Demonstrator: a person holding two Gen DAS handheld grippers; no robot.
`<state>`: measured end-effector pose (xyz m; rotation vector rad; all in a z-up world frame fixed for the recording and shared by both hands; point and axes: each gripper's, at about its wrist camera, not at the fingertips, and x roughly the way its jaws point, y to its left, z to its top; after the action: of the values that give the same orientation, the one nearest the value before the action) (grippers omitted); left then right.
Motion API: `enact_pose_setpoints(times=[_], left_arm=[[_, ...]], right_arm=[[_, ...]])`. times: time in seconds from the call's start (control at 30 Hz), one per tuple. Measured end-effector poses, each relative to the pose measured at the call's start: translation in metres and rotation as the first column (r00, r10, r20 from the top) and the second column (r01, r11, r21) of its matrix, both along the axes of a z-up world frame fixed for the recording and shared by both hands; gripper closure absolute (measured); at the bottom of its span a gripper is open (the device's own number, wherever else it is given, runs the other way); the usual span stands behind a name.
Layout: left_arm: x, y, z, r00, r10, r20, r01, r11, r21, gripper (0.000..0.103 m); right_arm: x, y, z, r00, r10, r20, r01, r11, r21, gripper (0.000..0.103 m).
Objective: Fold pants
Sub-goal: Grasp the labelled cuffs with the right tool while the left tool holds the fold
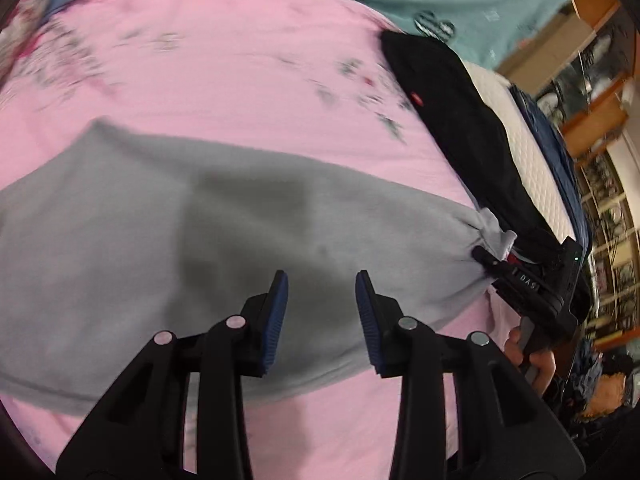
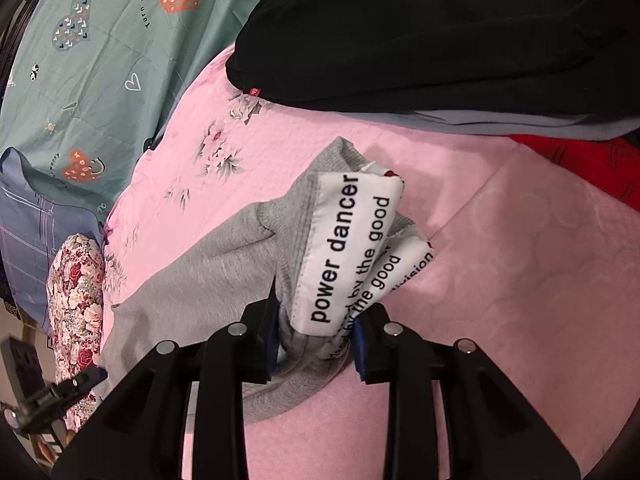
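Grey pants [image 1: 168, 248] lie spread across a pink bedspread [image 1: 224, 80]. My left gripper [image 1: 322, 312] hovers open above the middle of the pants, holding nothing. My right gripper [image 2: 316, 332] is shut on the bunched end of the grey pants [image 2: 224, 272], where a white printed label [image 2: 348, 248] sticks up between the fingers. In the left wrist view the right gripper [image 1: 490, 260] shows at the right end of the pants, pinching the cloth there.
A black garment [image 2: 420, 40] lies on the bed's far right, over grey cloth, with red cloth [image 2: 580, 168] beside it. A teal patterned sheet [image 2: 100, 40] and a floral pillow [image 2: 76, 292] lie to the left. Wooden shelves [image 1: 592, 112] stand beyond the bed edge.
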<state>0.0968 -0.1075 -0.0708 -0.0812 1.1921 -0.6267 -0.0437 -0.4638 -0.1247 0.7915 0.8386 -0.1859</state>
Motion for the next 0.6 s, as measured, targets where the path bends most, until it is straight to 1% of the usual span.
enact_pose_setpoints(times=[0.07,0.1,0.13,0.17,0.23,0.27,0.3,0.33,0.37,0.4,0.43,0.47,0.5,0.57,0.6], left_arm=[[0.003,-0.040,-0.010,0.999,-0.040,-0.014,0.040,0.999,0.016,0.075],[0.006,-0.059,-0.018,0.998,-0.053,-0.028,0.054,0.998,0.029,0.083],[0.006,-0.071,-0.024,0.998,-0.052,-0.031,0.053,0.997,0.048,0.087],[0.008,-0.083,-0.033,0.998,-0.047,-0.035,0.050,0.996,0.073,0.088],[0.010,-0.100,-0.046,0.996,-0.056,-0.065,0.061,0.995,0.084,0.094],[0.010,-0.106,-0.053,0.995,-0.062,-0.080,0.070,0.993,0.093,0.095],[0.008,-0.111,-0.058,0.996,-0.061,-0.063,0.068,0.991,0.112,0.095],[0.004,-0.113,-0.058,0.997,-0.065,-0.027,0.068,0.990,0.124,0.095],[0.001,-0.116,-0.057,0.997,-0.075,-0.008,0.075,0.987,0.142,0.095],[-0.001,-0.115,-0.055,0.997,-0.079,-0.005,0.078,0.986,0.148,0.095],[-0.002,-0.114,-0.053,0.996,-0.083,-0.017,0.084,0.986,0.142,0.095],[-0.005,-0.108,-0.048,0.995,-0.091,-0.030,0.093,0.989,0.117,0.095],[-0.008,-0.098,-0.037,0.995,-0.095,-0.015,0.096,0.992,0.084,0.094],[-0.014,-0.077,-0.015,0.995,-0.077,0.056,0.073,0.995,0.061,0.091],[-0.016,-0.059,-0.004,0.994,-0.051,0.096,0.045,0.997,0.065,0.085]], right_arm=[[0.000,0.001,0.001,1.000,0.002,0.002,-0.002,1.000,-0.002,0.073],[0.000,0.002,0.001,1.000,0.004,0.004,-0.004,1.000,-0.004,0.073],[0.000,0.002,0.001,1.000,0.006,0.006,-0.006,1.000,-0.009,0.072],[-0.001,0.003,0.002,1.000,0.010,0.006,-0.010,1.000,-0.017,0.072],[-0.002,0.007,0.004,1.000,0.013,0.005,-0.013,0.999,-0.044,0.072],[-0.002,0.010,0.005,1.000,0.016,0.004,-0.015,0.998,-0.061,0.072],[-0.002,0.012,0.005,1.000,0.017,0.002,-0.017,0.997,-0.075,0.072],[-0.001,0.013,0.006,1.000,0.019,-0.002,-0.019,0.996,-0.086,0.072],[-0.001,0.014,0.005,1.000,0.019,-0.006,-0.020,0.996,-0.089,0.072],[0.000,0.013,0.004,1.000,0.019,-0.007,-0.019,0.996,-0.084,0.072],[-0.001,0.013,0.004,1.000,0.017,-0.003,-0.018,0.997,-0.077,0.072],[-0.001,0.012,0.004,1.000,0.015,0.002,-0.015,0.997,-0.069,0.072],[-0.001,0.011,0.003,1.000,0.014,0.007,-0.013,0.998,-0.059,0.072],[-0.002,0.008,0.001,1.000,0.007,0.016,-0.007,0.999,-0.031,0.072],[-0.003,0.007,0.000,1.000,0.004,0.023,-0.004,1.000,-0.016,0.072]])
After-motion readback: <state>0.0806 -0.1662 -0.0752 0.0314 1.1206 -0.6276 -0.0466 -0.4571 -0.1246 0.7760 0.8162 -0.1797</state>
